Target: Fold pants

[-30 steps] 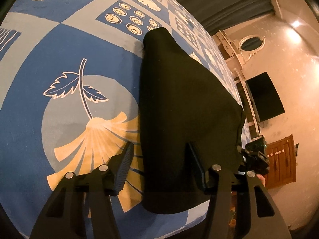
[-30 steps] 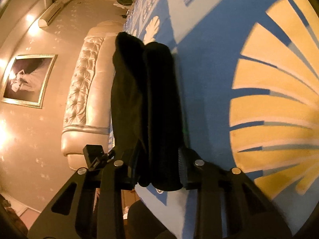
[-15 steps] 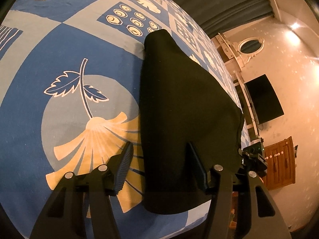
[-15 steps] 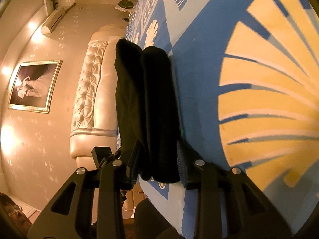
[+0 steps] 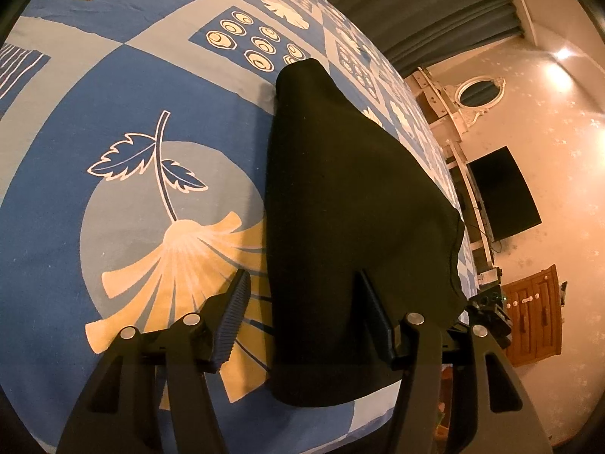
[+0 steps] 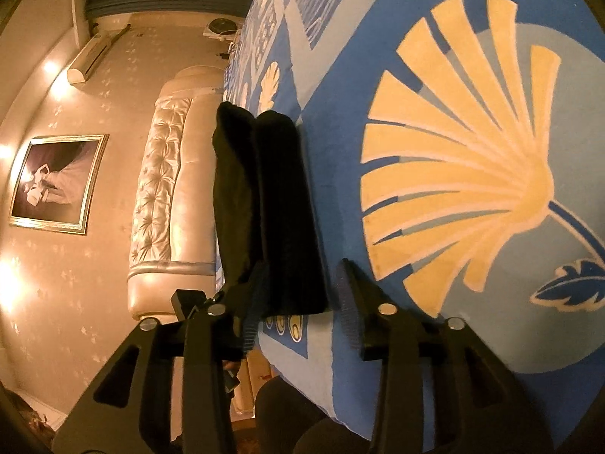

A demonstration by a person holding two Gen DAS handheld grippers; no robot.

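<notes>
Black, soft knit fabric: the folded black pants [image 5: 351,227] lie as a compact, layered bundle on the blue bedspread with cream fan and leaf motifs [image 5: 113,174], near the bed's edge. In the right wrist view the bundle [image 6: 280,208] shows two thick stacked folds. The left gripper [image 5: 302,317] stands released, jaws well apart, one finger over the pants and the other over the bedspread, neither pad pressing cloth. The right gripper [image 6: 298,295] has jaws opening; the bundle's near end lies between them, the left pad close against the fabric and the right pad clear of it, so the cloth appears let go. Judged handling: light, limp, non-slippery, not fragile; layers would slide apart if lifted by one ply, so take hold across the whole thickness at the folded edge. Beyond the bed: a tufted cream headboard [image 6: 162,189], a gold-framed picture [image 6: 56,181], a dark wall screen [image 5: 503,193]. No brand, label or readable writing is visible
</notes>
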